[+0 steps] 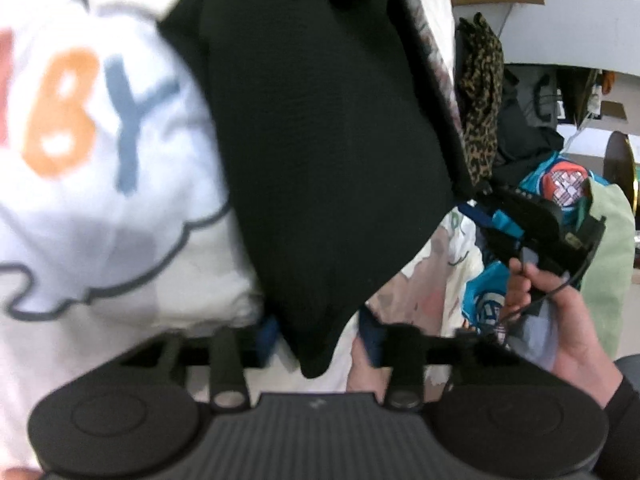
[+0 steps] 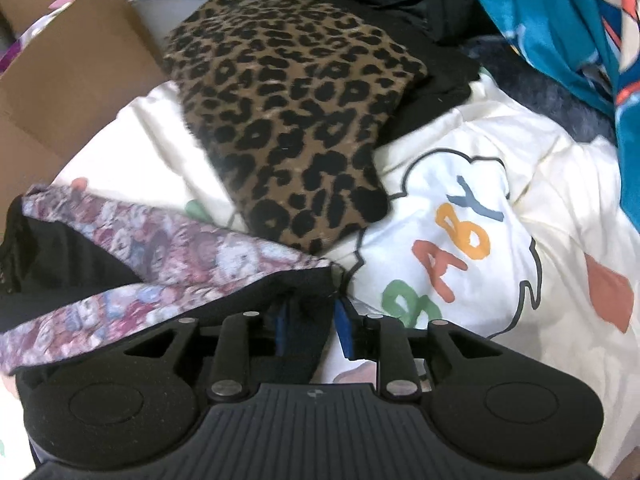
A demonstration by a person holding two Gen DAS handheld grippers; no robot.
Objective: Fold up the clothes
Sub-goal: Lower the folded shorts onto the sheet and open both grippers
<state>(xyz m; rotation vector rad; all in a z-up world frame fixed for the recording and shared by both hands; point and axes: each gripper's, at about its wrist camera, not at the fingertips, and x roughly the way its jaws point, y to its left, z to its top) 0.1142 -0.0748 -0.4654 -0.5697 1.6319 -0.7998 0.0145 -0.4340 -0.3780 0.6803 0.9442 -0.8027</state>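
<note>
Black garment [image 1: 320, 140] with floral trim [image 2: 168, 256] hanging slack over the BABY sheet [image 2: 500, 152] — soft, light, limp, likely to sag and slide. Left tongs [image 1: 316, 340] closed on its near tip; right tongs [image 2: 308, 320] pinched on a dark corner at the trim. Best taken at hems or corners, pulled taut. Leopard piece [image 2: 288, 100] lying folded, far.

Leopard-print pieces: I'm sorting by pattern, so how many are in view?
1. A single leopard-print garment lies on the cream BABY-print cloth, beyond the right gripper; the left wrist view shows it too. More may be buried in the pile.
</note>
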